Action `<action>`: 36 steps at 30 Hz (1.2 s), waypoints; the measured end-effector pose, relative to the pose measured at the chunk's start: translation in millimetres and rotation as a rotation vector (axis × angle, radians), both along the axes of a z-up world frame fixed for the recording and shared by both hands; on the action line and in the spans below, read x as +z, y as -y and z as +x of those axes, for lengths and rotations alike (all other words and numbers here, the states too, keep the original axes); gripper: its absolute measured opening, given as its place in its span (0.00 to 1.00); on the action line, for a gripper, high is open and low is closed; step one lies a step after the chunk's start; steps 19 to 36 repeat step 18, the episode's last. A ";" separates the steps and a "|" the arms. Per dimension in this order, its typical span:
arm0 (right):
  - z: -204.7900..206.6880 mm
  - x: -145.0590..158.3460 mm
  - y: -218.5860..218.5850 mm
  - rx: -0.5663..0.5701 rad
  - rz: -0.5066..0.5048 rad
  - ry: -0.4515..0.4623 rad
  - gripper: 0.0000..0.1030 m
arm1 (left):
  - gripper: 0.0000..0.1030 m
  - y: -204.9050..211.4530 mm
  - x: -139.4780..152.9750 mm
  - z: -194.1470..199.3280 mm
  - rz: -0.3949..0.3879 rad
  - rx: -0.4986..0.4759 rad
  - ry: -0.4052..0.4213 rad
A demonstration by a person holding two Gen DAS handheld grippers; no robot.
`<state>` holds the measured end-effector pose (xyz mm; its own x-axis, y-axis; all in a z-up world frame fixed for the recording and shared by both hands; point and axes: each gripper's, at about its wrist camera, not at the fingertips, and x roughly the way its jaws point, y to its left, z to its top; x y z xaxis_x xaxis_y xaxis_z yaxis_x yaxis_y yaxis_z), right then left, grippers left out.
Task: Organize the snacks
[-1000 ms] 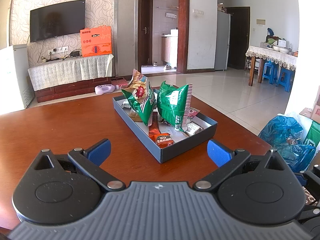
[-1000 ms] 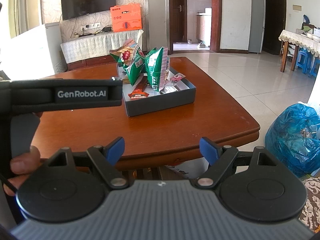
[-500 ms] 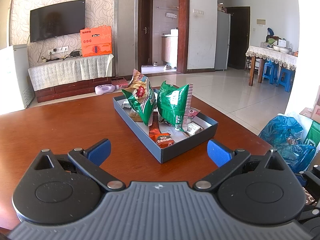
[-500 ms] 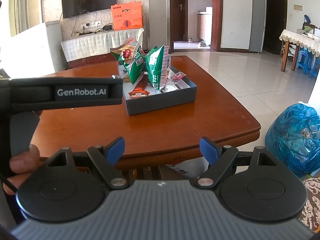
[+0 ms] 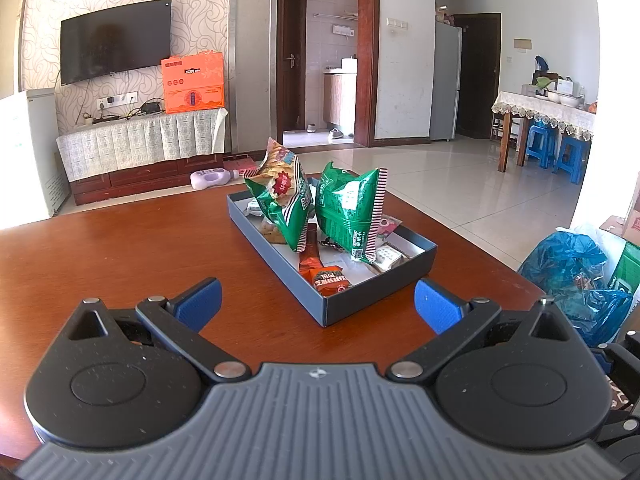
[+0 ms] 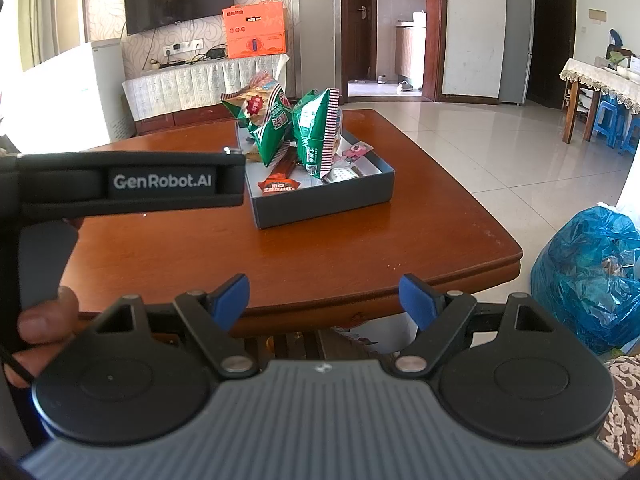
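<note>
Left tool (image 5: 316,304) and right tool (image 6: 324,298): both spread wide, holding nothing. Snack packets (image 5: 348,208) stand and lie inside the grey tray (image 5: 376,300) on the bench (image 5: 120,256), ahead of both tools.

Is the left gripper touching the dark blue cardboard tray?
Apart. Left wrist view shows bare table between the open left gripper and the dark blue cardboard tray.

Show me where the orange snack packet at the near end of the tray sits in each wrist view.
Left wrist: orange snack packet lies just right of centre, inside the near corner of the blue tray.
Right wrist: the packet is left of centre, behind the tray's front wall.
Shared landmark: the orange box beside the TV.
</note>
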<state>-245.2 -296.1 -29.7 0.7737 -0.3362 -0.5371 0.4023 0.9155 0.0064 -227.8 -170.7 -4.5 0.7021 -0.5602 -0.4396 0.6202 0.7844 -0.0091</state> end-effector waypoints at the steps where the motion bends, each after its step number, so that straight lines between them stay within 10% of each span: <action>1: -0.1 0.0 -0.1 0.000 0.000 0.000 0.81 | 1.00 -0.2 0.0 0.1 0.000 0.000 0.000; 36: 0.3 0.6 -0.2 0.000 0.000 -0.001 0.81 | 1.00 -6.0 2.5 -0.4 -0.014 -0.012 0.009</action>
